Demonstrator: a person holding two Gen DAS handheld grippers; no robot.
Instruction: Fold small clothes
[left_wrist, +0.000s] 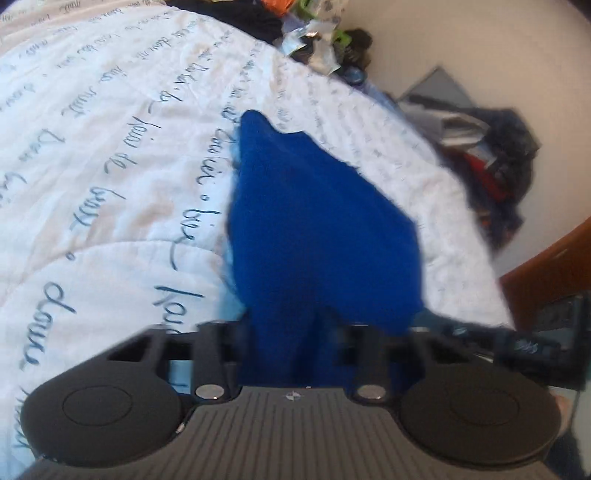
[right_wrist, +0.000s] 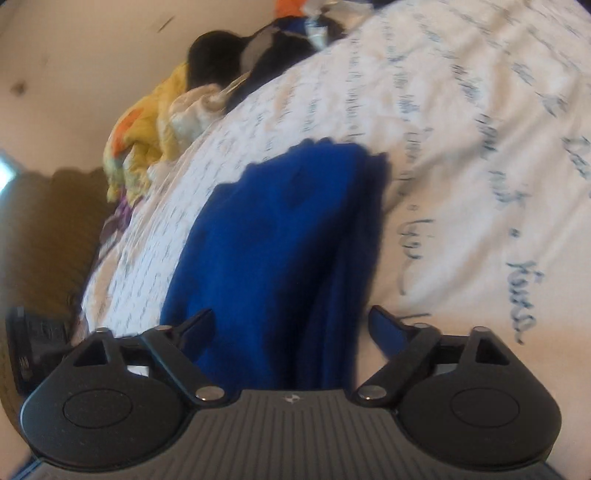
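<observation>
A bright blue garment (left_wrist: 314, 206) lies bunched on the white quilt with blue handwriting (left_wrist: 110, 147). In the left wrist view it runs from the bed straight into my left gripper (left_wrist: 291, 332). The jaws are drawn close together and pinch the cloth, which covers the fingertips. In the right wrist view the same blue garment (right_wrist: 273, 236) lies in folds between the fingers of my right gripper (right_wrist: 291, 321). Those fingers (right_wrist: 199, 326) stand apart. A thin strip of quilt shows between the cloth and the right-hand finger, so the pads do not press on it.
Heaps of other clothes line the bed's far edge: dark and silvery items (left_wrist: 321, 44), a dark and red pile (left_wrist: 495, 162), and yellow and orange cloth (right_wrist: 147, 125) beside black cloth (right_wrist: 221, 51). A wooden edge (left_wrist: 554, 266) shows at the right. The quilt (right_wrist: 480, 110) spreads wide around the garment.
</observation>
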